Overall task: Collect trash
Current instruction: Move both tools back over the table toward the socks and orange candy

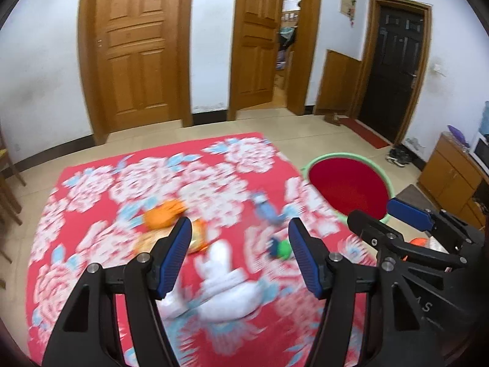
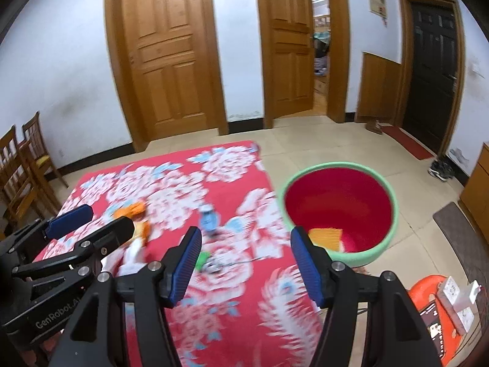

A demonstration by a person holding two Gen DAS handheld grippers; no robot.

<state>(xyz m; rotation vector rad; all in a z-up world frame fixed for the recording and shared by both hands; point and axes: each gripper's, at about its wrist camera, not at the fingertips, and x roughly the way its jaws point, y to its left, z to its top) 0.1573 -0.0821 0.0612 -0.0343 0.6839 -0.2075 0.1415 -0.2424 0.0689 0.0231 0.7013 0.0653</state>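
Left wrist view shows the left gripper (image 1: 238,257) spread wide and empty above the white crumpled wad (image 1: 220,287) near the cloth's (image 1: 91,189) near edge; the right gripper (image 2: 244,263), likewise agape and empty, hovers by the right edge beside the bin (image 2: 339,253). Orange wrappers (image 1: 165,214), a blue packet (image 1: 266,209) and a green scrap (image 1: 282,249) lie mid-cloth. Motion blur suggests haste: the fingers may snag the cloth or pinch only a corner, dropping trash short of the bin.

Crumpled white tissue wad (image 1: 226,287), orange wrapper (image 1: 163,212), small blue packet (image 1: 266,208) and green scrap (image 1: 282,248) lie scattered, blurred, on the red floral cloth (image 1: 91,214). Green-rimmed round bin with red interior (image 2: 339,211) stands upright beside it — one orange piece (image 2: 325,237) inside.
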